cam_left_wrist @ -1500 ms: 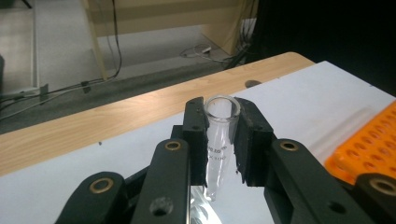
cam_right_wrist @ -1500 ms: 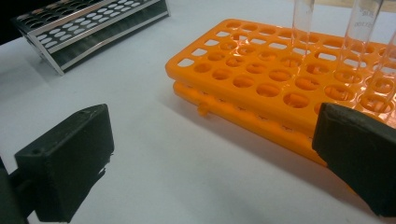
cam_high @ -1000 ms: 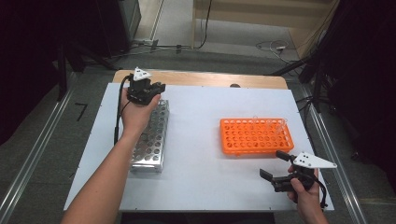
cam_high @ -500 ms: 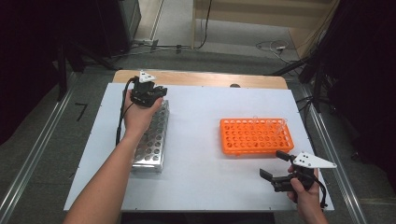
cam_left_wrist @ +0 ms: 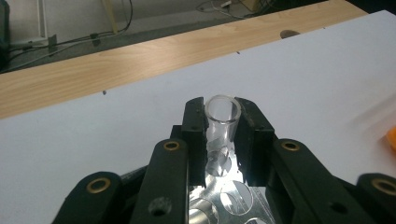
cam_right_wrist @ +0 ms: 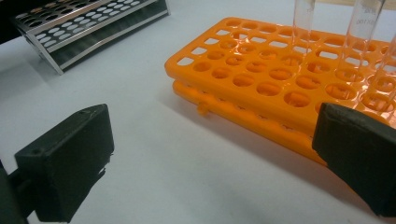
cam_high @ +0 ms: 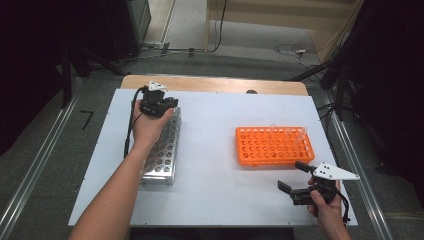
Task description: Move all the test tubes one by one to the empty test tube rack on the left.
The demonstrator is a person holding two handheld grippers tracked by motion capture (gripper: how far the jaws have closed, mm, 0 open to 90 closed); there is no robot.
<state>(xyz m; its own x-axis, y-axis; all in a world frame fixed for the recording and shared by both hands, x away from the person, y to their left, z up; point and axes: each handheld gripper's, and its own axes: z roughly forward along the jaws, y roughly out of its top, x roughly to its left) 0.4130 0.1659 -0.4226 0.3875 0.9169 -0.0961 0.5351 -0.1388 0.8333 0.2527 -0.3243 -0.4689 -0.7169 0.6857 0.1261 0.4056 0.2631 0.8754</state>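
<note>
In the left gripper view a clear test tube point(cam_left_wrist: 222, 122) stands upright between the two black jaws, its lower end down in a hole of the metal rack point(cam_left_wrist: 223, 201). My left gripper point(cam_high: 161, 106) is shut on this tube over the far end of the metal rack point(cam_high: 164, 150). The orange rack point(cam_high: 274, 145) lies at the right of the white table and holds a few clear tubes point(cam_right_wrist: 303, 18) near its far right corner. My right gripper point(cam_high: 291, 177) stands open near the table's front edge, just in front of the orange rack point(cam_right_wrist: 280, 79), with nothing between its jaws.
The white tabletop point(cam_high: 215, 135) is bordered at the back by a wooden strip point(cam_high: 215, 83). Cables run across the floor behind the table point(cam_high: 295, 49). Metal rails flank the table on both sides.
The left hand has crept slightly toward the far end of the metal rack with the tube. The right gripper has not moved.
</note>
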